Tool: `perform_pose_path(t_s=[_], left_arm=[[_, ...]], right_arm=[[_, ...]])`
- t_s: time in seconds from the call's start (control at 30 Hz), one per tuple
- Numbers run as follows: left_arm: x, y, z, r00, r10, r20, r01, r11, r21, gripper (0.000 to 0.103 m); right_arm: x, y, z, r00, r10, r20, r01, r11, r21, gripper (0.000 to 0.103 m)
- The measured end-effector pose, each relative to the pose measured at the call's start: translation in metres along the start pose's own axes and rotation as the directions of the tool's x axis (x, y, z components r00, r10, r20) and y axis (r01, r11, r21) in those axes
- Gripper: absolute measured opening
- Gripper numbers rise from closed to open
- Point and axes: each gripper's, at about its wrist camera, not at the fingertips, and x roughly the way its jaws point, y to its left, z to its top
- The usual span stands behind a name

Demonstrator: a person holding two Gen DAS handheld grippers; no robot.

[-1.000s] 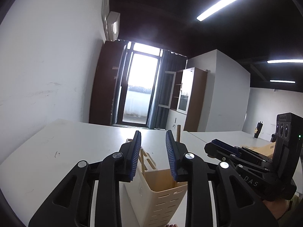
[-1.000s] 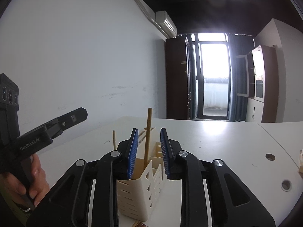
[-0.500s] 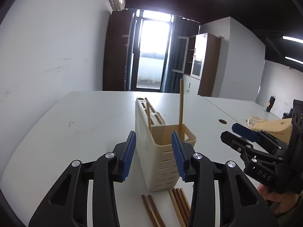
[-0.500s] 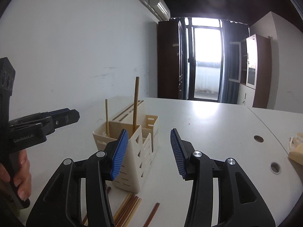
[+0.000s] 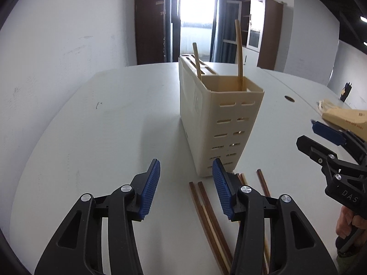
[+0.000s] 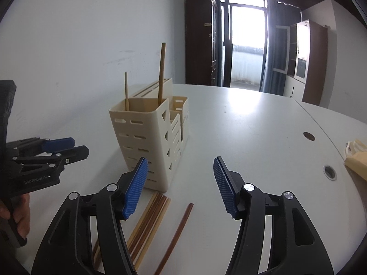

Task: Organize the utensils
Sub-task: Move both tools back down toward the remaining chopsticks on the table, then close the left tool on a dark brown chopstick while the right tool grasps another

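I see the cream utensil holder (image 5: pixel 220 119) standing upright on the white table (image 5: pixel 91 126), and I'll place everything against it. Two light wooden chopsticks (image 6: pixel 160 73) stand in its tall slotted compartment, leaning a little. On the table at the holder's near foot lies a loose bundle of brown chopsticks (image 6: pixel 149 217), one end almost touching its base, with a single dark chopstick (image 6: pixel 179 226) lying apart to the right of the bundle. My left gripper (image 5: pixel 185 188) hovers in front of the holder, spread wide and holding nothing, its right pad close to the holder's lower corner. My right gripper (image 6: pixel 180 183) is also spread wide and empty, above the loose chopsticks. Well off to the holder's right, a brown cardboard package (image 5: pixel 344 119) sits on the table.
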Motion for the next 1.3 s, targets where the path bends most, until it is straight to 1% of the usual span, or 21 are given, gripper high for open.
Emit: perform_pose_path(t_s=[0.17,0.33,0.4,0.53,0.67,0.77,0.8,0.83,0.9,0.97,1.13,1.23,1.3], left_arm=[[0.013,0.005,-0.001,0.998,0.015,-0.060,-0.016,1.000,-0.019,0.048],[0.030,0.008,-0.006,0.989,0.012,-0.147,-0.015,1.000,-0.017,0.048],[0.037,0.009,-0.006,0.983,-0.001,-0.186,-0.004,1.000,-0.030,0.048],[0.051,0.018,-0.010,0.966,-0.024,-0.257,0.006,0.997,-0.072,0.048],[0.064,0.014,-0.016,0.954,-0.011,-0.301,-0.006,0.998,-0.056,0.048],[0.073,0.012,-0.017,0.946,-0.009,-0.325,-0.014,0.998,-0.067,0.048],[0.076,0.013,-0.017,0.943,-0.009,-0.333,-0.016,0.997,-0.073,0.043],[0.080,0.013,-0.018,0.939,-0.008,-0.343,-0.018,0.997,-0.073,0.040],[0.086,0.013,-0.018,0.935,-0.008,-0.355,-0.019,0.997,-0.073,0.038],[0.089,0.013,-0.019,0.932,-0.018,-0.363,-0.012,0.997,-0.079,0.038],[0.098,0.015,-0.021,0.926,-0.012,-0.378,-0.020,0.996,-0.081,0.038],[0.105,0.017,-0.019,0.922,-0.012,-0.388,-0.022,0.996,-0.083,0.036],[0.109,0.017,-0.019,0.919,-0.020,-0.394,-0.016,0.996,-0.086,0.036]], right_arm=[[0.016,-0.010,-0.009,0.993,-0.004,-0.115,0.008,0.999,0.036,0.061],[0.033,-0.019,-0.016,0.975,0.006,-0.224,0.010,0.998,0.068,0.061],[0.040,-0.022,-0.018,0.966,0.008,-0.257,0.012,0.997,0.078,0.061],[0.056,-0.030,-0.026,0.937,0.033,-0.346,0.010,0.992,0.122,0.061],[0.071,-0.032,-0.030,0.913,0.040,-0.405,0.015,0.991,0.133,0.061],[0.081,-0.033,-0.034,0.898,0.053,-0.437,0.016,0.988,0.152,0.061],[0.084,-0.033,-0.035,0.893,0.055,-0.446,0.018,0.987,0.158,0.061],[0.086,-0.033,-0.036,0.889,0.059,-0.454,0.018,0.986,0.164,0.061],[0.091,-0.032,-0.038,0.881,0.061,-0.468,0.020,0.986,0.167,0.061],[0.096,-0.031,-0.042,0.877,0.066,-0.476,0.016,0.986,0.166,0.061],[0.105,-0.026,-0.049,0.871,0.051,-0.488,0.025,0.989,0.147,0.061],[0.105,-0.027,-0.049,0.869,0.041,-0.494,0.033,0.990,0.140,0.061],[0.110,-0.026,-0.050,0.866,0.041,-0.498,0.034,0.989,0.141,0.058]])
